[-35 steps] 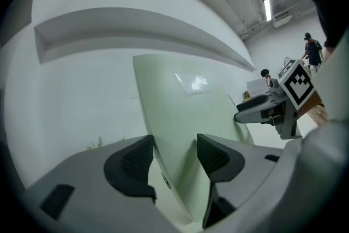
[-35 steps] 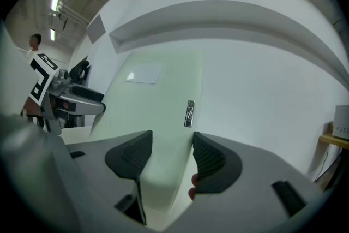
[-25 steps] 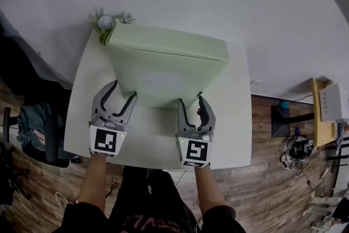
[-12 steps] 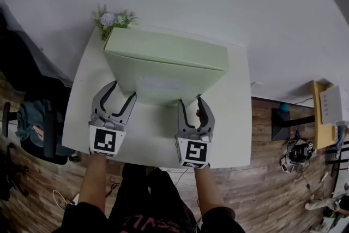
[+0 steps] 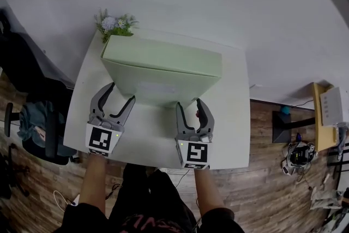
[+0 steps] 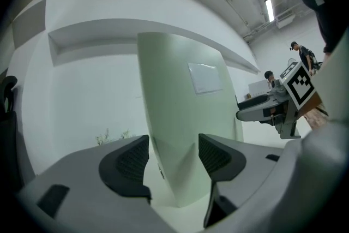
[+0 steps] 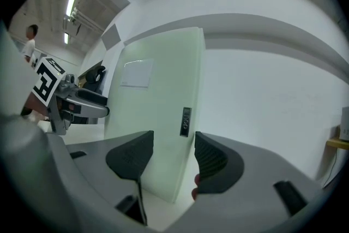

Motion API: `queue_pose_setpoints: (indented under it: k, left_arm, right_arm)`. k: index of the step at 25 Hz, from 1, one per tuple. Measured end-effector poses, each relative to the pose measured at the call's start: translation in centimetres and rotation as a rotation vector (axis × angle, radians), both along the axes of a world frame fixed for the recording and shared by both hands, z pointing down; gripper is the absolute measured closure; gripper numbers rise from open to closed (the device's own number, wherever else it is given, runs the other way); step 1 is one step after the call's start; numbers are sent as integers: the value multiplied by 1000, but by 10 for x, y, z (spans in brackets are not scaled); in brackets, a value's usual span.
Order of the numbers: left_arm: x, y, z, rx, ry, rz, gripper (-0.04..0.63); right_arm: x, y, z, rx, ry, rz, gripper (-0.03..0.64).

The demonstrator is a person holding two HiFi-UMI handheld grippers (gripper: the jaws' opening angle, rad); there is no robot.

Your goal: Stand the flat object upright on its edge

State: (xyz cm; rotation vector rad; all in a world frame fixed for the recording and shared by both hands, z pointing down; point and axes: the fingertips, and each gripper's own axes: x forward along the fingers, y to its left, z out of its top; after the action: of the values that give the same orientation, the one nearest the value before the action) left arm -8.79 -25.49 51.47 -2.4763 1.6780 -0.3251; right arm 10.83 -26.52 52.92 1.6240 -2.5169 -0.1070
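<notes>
The pale green box [image 5: 163, 71] stands upright on one long edge across the middle of the white table [image 5: 232, 128]. Its broad face with a white label [image 5: 155, 87] is turned toward the person, and a small bunch of flowers [image 5: 115, 24] sits behind it at the table's far left corner. The left gripper [image 5: 120, 93] is at the box's lower left corner with its jaws opening. In the left gripper view the box's narrow end shows in the gap between the pads, but neither pad presses on it. The right gripper [image 5: 189, 102] is at the lower right corner with its jaws apart, the box's other end just beyond them and nothing clamped. The box looks like smooth, thin cardboard — probably light, fairly stiff along its edges, and liable to dent on the broad faces. Standing tall on so narrow a base, it would likely topple toward the near or far edge of the table at a slight nudge. Its face is too wide for either gripper, so the thickness is the place to take hold — low on each narrow end, one gripper per end, squeezing gently because the surface looks slippery.
</notes>
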Motion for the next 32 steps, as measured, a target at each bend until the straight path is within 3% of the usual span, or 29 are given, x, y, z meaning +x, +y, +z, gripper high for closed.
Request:
queue_pose_setpoints:
  k: [10, 13, 22, 32]
  left_arm:
    - [-14, 42, -42, -75, 82, -109, 304]
    - [-4, 62, -58, -99, 78, -119, 307]
    - [8, 112, -104, -93, 94, -95, 418]
    - [2, 162, -145, -12, 80, -13, 521]
  right_arm:
    - [38, 29, -25, -109, -64, 12, 387]
    - [48, 43, -42, -127, -71, 8, 427]
    - [45, 81, -91, -114, -92, -29, 509]
    - [25, 151, -116, -106, -85, -7, 563]
